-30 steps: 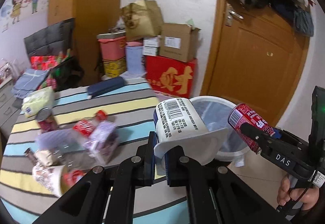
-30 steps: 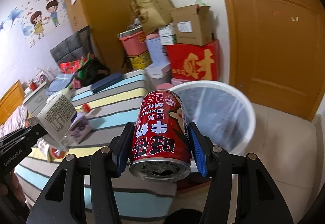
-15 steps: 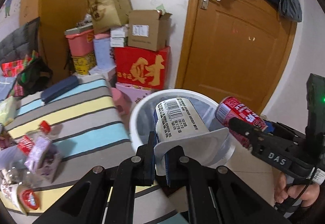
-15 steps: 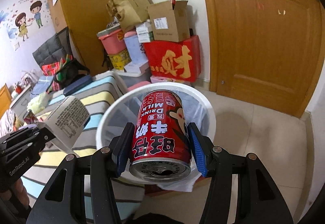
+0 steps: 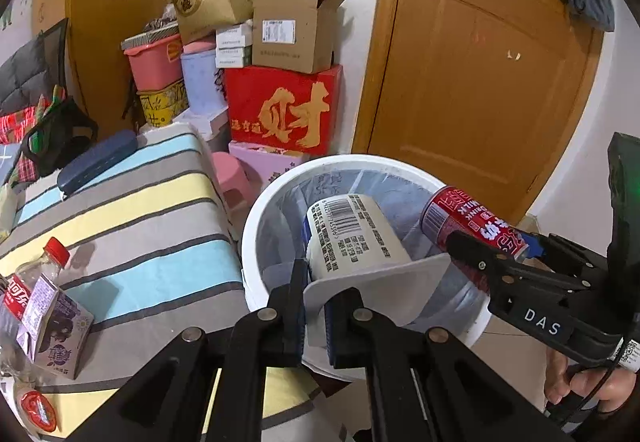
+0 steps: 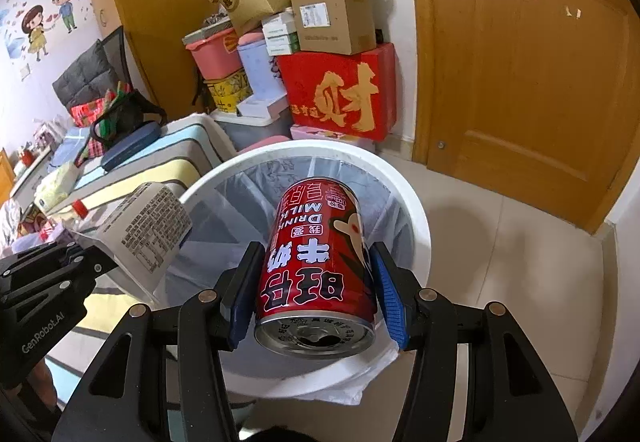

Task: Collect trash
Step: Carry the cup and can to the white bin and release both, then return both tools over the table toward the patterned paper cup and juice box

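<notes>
Bin (image 5: 256, 226) floor hidden by liner, left gripper (image 5: 316, 306) jaws clenched on white cup (image 5: 352, 234) above bin, right gripper (image 6: 316, 298) grasping red can (image 6: 320, 254), its opened top seemingly visible only from right wrist

Bin (image 5: 256, 226) right of striped table (image 5: 132, 217); boxes (image 5: 288, 109) behind, seemingly floor-stacked.

black gripper (image 6: 316, 282), blue pads (silver screws)

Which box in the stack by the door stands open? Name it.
The brown cardboard box atop the red box: its top flaps stand up, while the red box below and the small white boxes beside it are shut.
</notes>
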Motion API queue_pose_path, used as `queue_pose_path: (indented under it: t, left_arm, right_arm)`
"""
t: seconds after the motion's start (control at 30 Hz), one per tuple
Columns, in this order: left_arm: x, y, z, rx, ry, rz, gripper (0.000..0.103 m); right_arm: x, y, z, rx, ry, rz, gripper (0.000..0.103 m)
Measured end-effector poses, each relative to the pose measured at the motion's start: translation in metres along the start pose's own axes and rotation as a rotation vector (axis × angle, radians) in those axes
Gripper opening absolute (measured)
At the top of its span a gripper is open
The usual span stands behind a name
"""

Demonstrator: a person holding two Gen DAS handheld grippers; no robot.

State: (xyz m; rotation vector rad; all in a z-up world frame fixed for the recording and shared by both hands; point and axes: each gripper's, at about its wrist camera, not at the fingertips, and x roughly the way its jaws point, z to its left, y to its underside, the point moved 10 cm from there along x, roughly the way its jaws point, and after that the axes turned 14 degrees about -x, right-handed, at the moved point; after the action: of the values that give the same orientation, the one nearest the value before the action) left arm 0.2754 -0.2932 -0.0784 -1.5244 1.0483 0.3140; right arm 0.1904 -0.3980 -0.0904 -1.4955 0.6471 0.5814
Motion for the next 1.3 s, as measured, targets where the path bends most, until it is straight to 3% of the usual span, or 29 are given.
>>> queue_pose_path:
  t: [0.1, 0.17, 0.23, 0.33, 0.4, 0.87, 1.3]
  left_arm:
    - [0.004, 0.001, 0.002, -0.01, 0.008, 0.011, 0.012]
    - [0.005, 0.001, 0.003, -0.014, 0.009, 0.016, 0.032]
    - [0.003, 0.001, 0.003, -0.021, 0.019, 0.009, 0.04]
    - [-0.001, 0.0, 0.003, -0.025, 0.024, 0.003, 0.042]
    - [-0.006, -0.001, 0.004, -0.018, 0.013, -0.011, 0.053]
    - [-0.043, -0.005, 0.011, -0.047, 0.02, -0.069, 0.054]
    - [-0.094, 0.001, 0.047, -0.089, -0.029, -0.142, 0.054]
  right_arm:
    - [0.006, 0.001, -0.002, -0.017, 0.023, 0.021, 0.055]
    - [0.006, 0.001, -0.006, -0.018, 0.041, 0.01, 0.055]
    - [0.006, -0.001, -0.008, -0.019, 0.044, 0.008, 0.055]
    - [0.004, -0.001, -0.011, -0.015, 0.068, 0.004, 0.057]
    - [0.003, -0.001, -0.01, -0.014, 0.066, 0.003, 0.058]
    - [-0.017, -0.011, 0.002, -0.004, 0.068, -0.059, 0.058]
    - [-0.032, -0.016, 0.032, -0.021, 0.032, -0.112, 0.058]
